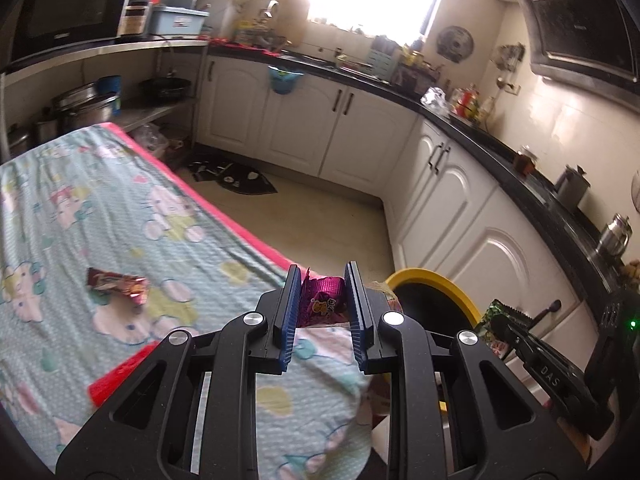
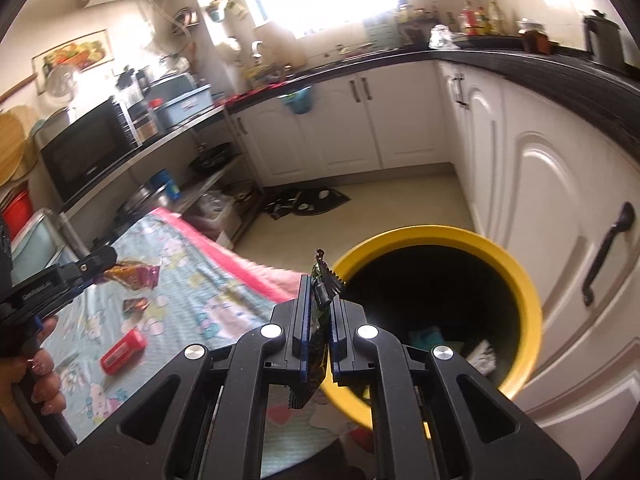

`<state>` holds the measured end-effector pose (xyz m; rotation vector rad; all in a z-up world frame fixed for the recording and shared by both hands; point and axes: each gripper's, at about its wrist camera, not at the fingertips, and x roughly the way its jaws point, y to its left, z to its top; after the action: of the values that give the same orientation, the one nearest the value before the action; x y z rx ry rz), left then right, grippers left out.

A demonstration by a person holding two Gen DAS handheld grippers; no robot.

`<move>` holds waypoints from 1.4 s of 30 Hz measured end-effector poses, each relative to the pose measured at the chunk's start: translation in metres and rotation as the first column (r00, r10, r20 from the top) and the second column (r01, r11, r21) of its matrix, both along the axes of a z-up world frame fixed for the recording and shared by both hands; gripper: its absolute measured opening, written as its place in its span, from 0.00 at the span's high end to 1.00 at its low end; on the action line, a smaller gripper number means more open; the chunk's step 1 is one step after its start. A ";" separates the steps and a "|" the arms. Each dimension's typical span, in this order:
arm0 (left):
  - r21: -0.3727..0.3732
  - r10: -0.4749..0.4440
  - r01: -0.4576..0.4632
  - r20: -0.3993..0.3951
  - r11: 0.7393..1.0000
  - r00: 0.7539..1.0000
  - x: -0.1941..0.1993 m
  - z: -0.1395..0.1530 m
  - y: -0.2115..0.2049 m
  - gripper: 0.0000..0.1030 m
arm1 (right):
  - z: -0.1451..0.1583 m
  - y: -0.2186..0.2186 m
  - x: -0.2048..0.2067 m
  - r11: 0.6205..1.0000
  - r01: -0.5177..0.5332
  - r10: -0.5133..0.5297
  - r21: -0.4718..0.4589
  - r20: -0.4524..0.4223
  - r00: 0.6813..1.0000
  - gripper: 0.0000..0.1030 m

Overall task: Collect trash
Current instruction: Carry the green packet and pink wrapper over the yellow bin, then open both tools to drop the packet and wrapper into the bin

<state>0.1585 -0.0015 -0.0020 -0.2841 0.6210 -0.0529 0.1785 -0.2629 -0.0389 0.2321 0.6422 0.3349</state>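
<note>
- Left wrist view: the left gripper (image 1: 322, 300) has its blue pads closed on a crinkled purple wrapper (image 1: 322, 303), which sticks up between the jaws near their tips, over the edge of the patterned tablecloth (image 1: 120, 208)
- Right wrist view: the right gripper (image 2: 320, 316) has its jaws nearly together, pinching a dark green wrapper (image 2: 325, 288) with a saw-tooth edge; the wrapper pokes above the tips and hangs below the pads
- Just beyond and to the right of the right jaws stands a yellow bin (image 2: 516, 276) with a dark inside and some rubbish at the bottom, hard to make out
- Left of the left jaws a reddish foil wrapper (image 1: 118, 284) lies on the cloth, and a red packet (image 1: 120, 376) nearer the camera is partly hidden by the gripper frame
- Print on the purple wrapper is too blurred to read; the right gripper's body (image 1: 552, 372), seen from the left wrist, shows the letters "DAS"
- A hand (image 2: 40, 380) holding the left gripper's handle is cut off at the picture's edge
</note>
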 end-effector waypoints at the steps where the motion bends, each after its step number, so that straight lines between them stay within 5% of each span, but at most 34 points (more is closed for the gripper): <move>1: 0.002 -0.010 0.010 -0.001 1.000 1.000 0.003 0.000 -0.004 0.84 | -0.001 -0.004 0.001 1.000 0.015 -0.015 -0.002 0.001 1.000 0.93; 21: 0.042 -0.206 0.211 -0.106 0.977 0.973 0.068 -0.040 -0.108 0.83 | -0.053 -0.061 0.026 0.980 0.196 -0.198 -0.037 -0.077 0.977 0.92; 27: 0.039 -0.246 0.254 -0.144 0.966 0.959 0.082 -0.054 -0.127 0.81 | -0.069 -0.070 0.032 0.975 0.221 -0.222 -0.025 -0.115 0.968 0.82; 29: 0.042 -0.244 0.253 -0.153 0.967 0.958 0.085 -0.057 -0.129 0.70 | -0.071 -0.073 0.033 0.970 0.243 -0.243 -0.016 -0.125 0.962 0.62; 42: 0.049 -0.150 0.157 -0.129 0.986 0.980 0.070 -0.051 -0.082 0.14 | -0.059 -0.062 0.025 0.976 0.216 -0.213 0.020 -0.106 0.971 0.48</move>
<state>0.2287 -0.0839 -0.0534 -0.1827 0.7671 -0.1660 0.2038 -0.3245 -0.0975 0.3482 0.7071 0.1254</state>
